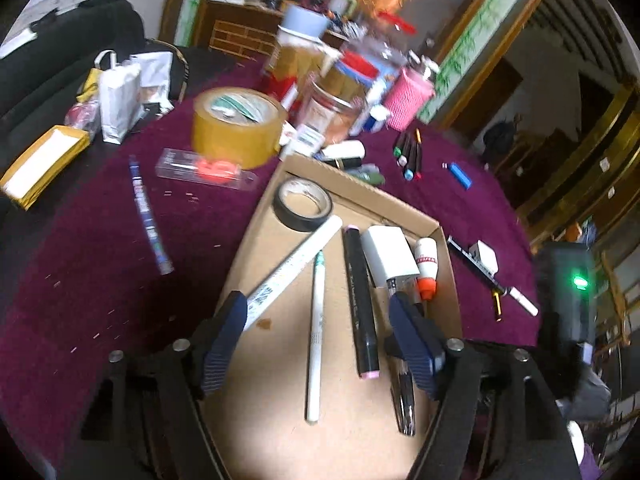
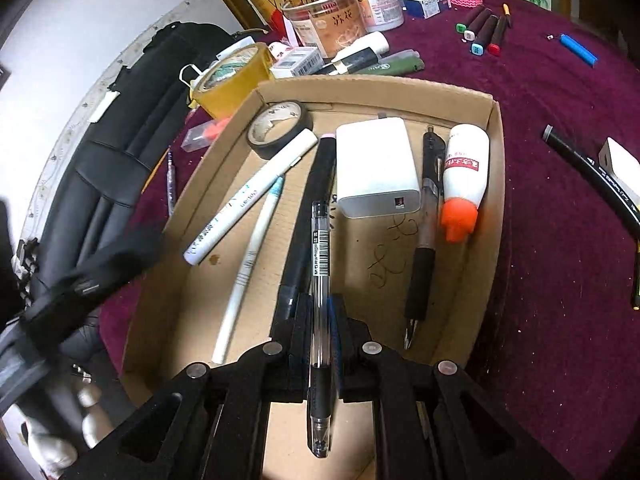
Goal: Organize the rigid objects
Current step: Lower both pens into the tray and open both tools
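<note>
A shallow cardboard tray [image 1: 436, 226] [image 2: 494, 128] sits on the purple table. It holds a black tape roll [image 1: 303, 205] [image 2: 279, 128], a white marker [image 1: 296, 268] [image 2: 248, 196], a thin white pen [image 1: 316, 332] [image 2: 248, 264], a black marker [image 1: 360, 296] [image 2: 312, 204], a white box [image 1: 388, 256] [image 2: 376, 168], a glue bottle [image 1: 426, 266] [image 2: 464, 180] and a black pen [image 2: 424, 232]. My left gripper [image 1: 320, 312] is open and empty above the tray. My right gripper [image 2: 320, 312] is shut on a clear black pen [image 2: 320, 264] over the tray.
On the cloth around the tray lie a brown tape roll [image 1: 236, 126] [image 2: 232, 80], a blue pen [image 1: 148, 216], a clear case [image 1: 204, 170], several markers [image 1: 410, 154] [image 2: 484, 30], a blue lighter [image 1: 460, 174] [image 2: 578, 50], jars and boxes [image 2: 332, 20]. A black pen and white box [image 1: 484, 258] [image 2: 618, 164] lie to the right.
</note>
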Demonstrator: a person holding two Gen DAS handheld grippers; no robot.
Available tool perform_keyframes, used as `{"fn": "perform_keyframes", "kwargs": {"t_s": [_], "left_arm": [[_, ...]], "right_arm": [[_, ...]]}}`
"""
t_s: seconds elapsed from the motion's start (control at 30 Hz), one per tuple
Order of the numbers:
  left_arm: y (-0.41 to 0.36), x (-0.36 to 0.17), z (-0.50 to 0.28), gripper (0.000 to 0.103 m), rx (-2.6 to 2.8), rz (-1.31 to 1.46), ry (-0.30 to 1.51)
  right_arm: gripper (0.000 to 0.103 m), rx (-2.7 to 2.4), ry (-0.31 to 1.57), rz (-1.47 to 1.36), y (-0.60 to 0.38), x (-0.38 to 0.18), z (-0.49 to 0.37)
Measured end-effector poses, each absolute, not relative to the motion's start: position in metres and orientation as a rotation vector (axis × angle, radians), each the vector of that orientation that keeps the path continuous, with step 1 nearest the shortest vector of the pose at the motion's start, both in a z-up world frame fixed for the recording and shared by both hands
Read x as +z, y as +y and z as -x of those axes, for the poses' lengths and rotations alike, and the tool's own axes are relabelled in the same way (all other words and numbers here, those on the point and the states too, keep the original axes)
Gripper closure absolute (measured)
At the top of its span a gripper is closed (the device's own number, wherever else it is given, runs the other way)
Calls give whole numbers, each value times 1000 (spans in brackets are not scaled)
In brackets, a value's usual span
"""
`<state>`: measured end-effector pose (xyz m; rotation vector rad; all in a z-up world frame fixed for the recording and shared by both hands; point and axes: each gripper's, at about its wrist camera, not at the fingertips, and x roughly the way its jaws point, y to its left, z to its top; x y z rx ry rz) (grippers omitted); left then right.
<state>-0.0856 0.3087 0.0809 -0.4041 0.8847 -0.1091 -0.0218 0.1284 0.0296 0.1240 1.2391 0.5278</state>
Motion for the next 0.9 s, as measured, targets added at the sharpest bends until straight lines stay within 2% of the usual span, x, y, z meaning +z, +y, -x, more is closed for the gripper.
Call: {"fn": "perform_keyframes", "kwargs": {"t_s": [0.27, 0.37, 0.43, 0.63, 0.9], "left_arm": [[320, 98, 122, 22, -37, 423, 800], [315, 101, 127, 21, -20, 402, 793], [308, 103, 131, 21, -9, 383, 791], [288, 109, 145, 21, 33, 305, 767], [265, 120, 158, 21, 59, 238, 730]], "right_arm": [[91, 515, 1213, -100, 129, 32, 24], [76, 521, 1174, -93, 125, 41, 32], [62, 524, 1133, -93, 120, 50, 40], [44, 501, 993, -49, 104, 77, 66], [34, 363, 811, 91, 77, 97, 96]]}}
